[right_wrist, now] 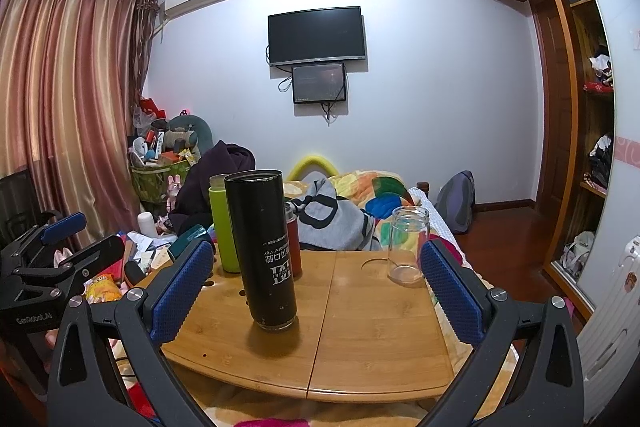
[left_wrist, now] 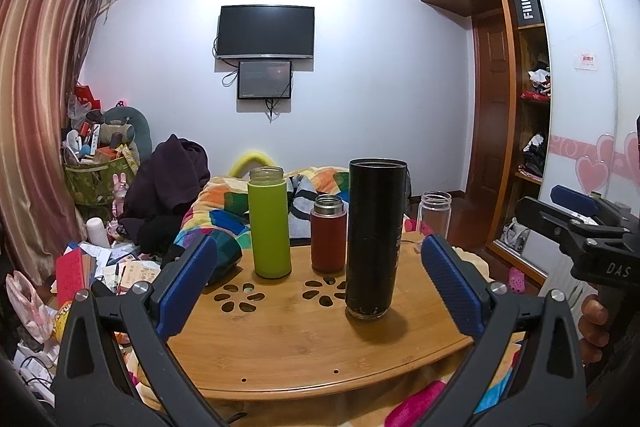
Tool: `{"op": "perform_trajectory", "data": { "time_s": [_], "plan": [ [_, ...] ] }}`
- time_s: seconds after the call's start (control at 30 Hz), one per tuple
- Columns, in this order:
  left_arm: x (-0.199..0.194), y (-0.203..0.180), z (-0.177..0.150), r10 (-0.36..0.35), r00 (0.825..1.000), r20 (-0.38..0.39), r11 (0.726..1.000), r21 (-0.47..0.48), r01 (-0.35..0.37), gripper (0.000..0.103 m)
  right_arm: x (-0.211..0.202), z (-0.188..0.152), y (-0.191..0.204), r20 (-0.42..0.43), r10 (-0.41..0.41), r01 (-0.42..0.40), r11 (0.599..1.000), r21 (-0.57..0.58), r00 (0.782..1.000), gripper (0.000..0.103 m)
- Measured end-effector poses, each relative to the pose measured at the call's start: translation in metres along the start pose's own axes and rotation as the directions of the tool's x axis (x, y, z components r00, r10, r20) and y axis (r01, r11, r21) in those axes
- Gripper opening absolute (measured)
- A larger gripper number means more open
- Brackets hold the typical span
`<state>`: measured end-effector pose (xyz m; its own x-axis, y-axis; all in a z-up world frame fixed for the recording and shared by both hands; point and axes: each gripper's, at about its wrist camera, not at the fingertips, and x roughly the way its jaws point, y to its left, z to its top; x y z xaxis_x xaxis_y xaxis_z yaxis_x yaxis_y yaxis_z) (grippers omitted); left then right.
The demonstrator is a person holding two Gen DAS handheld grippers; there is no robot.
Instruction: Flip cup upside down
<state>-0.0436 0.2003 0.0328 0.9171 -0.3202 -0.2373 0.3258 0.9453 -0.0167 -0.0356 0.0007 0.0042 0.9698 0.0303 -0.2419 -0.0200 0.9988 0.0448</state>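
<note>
Already the black cup stands mouth-down near the desk's front edge, its print inverted, so we judge the flip done. We hold the left tool and right tool wide and empty, back from the desk's front edge, leaving the cup free.

The right gripper gapes wide over the bamboo table; the black cup stands inverted near its left edge.
</note>
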Motion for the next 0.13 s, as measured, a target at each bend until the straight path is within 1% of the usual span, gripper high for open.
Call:
{"op": "perform_trajectory", "data": {
  "time_s": [0.13],
  "plan": [
    [-0.0016,-0.0010,-0.0004,0.001,1.000,0.004,1.000,-0.004,-0.001,0.103,0.0004,-0.0002,0.0005,-0.001,0.001,-0.001,1.000,0.003,1.000,0.103]
  ]
}}
